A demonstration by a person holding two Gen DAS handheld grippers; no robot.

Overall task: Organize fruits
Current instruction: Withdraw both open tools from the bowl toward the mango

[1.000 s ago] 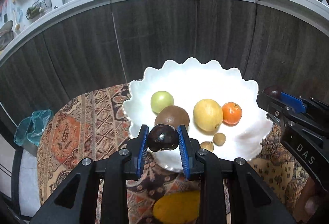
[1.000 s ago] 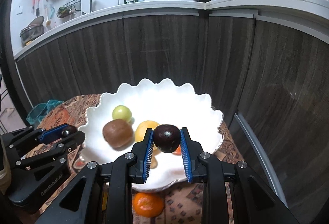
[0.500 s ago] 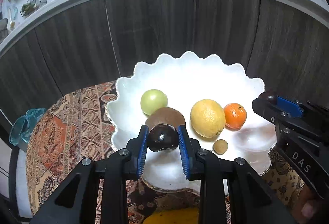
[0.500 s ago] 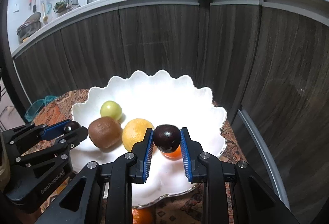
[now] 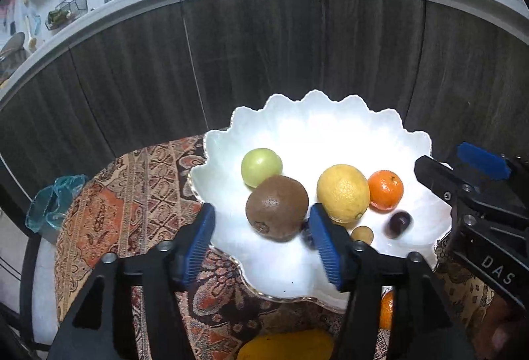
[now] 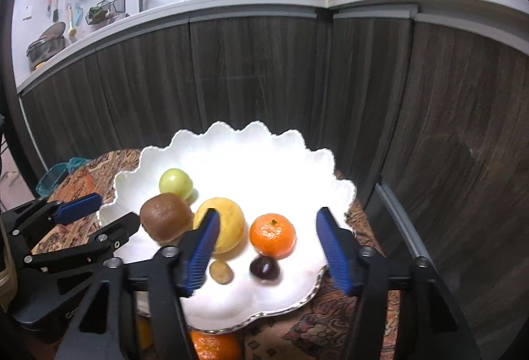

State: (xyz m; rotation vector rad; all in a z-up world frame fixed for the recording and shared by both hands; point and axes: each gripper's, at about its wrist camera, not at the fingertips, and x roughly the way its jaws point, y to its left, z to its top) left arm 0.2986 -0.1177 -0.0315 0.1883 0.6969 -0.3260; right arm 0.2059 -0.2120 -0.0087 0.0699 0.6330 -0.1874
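Your desk (image 5: 109, 211) wears a patterned orange and brown cloth, and on it sits the white scalloped bowl (image 5: 317, 135) that holds the fruit. Both of your tongs hang over its near edge: the left tongs (image 5: 261, 244) are spread wide with nothing between the blue pads, and the right tongs (image 6: 267, 247) are spread wide and bare as well. In the bowl, the brown kiwi (image 5: 277, 208) lies toward the left, touching the green apple (image 5: 261, 166) behind it. The yellow lemon (image 5: 343, 193) sits just right of the kiwi, and the orange tangerine (image 5: 386, 190) rests against the lemon's right side. One dark plum (image 6: 264, 267) lies free on the white surface in front of the tangerine, between your right pads but touching neither. A second dark plum (image 5: 305, 232) peeks out beside your left tongs' right pad, close to the kiwi; you cannot tell whether it touches the pad. A small tan fruit (image 6: 221, 272) lies in front of the lemon, just left of the first plum. Outside the bowl, another tangerine (image 6: 215, 345) sits on the cloth below its near rim.
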